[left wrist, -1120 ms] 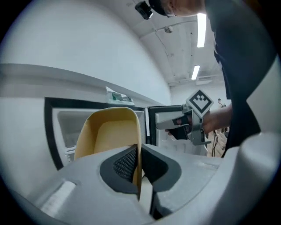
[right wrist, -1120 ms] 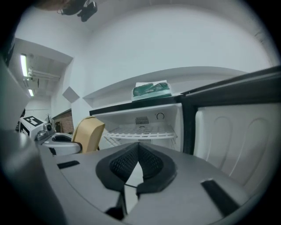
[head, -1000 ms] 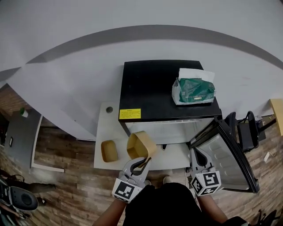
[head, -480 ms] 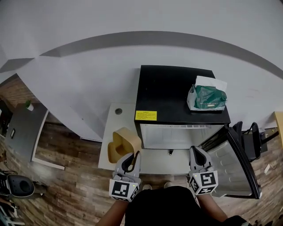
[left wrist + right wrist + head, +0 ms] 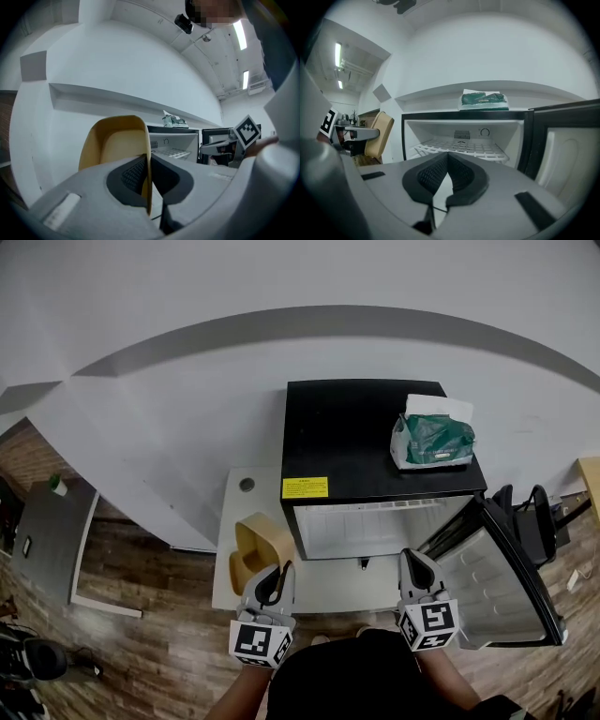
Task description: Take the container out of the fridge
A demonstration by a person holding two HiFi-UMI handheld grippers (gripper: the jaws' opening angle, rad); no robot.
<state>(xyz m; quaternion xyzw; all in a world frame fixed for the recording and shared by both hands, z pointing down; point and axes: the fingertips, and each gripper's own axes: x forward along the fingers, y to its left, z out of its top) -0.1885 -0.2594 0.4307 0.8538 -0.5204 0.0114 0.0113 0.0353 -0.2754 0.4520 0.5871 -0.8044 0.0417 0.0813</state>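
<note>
Over the last second the left gripper has carried the tan container leftward, away from the fridge opening. It is now clear of the fridge and sits over a second tan container on the white board, the jaws pinching its thin wall edge-on. To the right the black fridge stands with a green packet on top and its wire shelf bare, the right gripper held in front of it with jaws pressed together on nothing, and the door swung wide at the far right.
</note>
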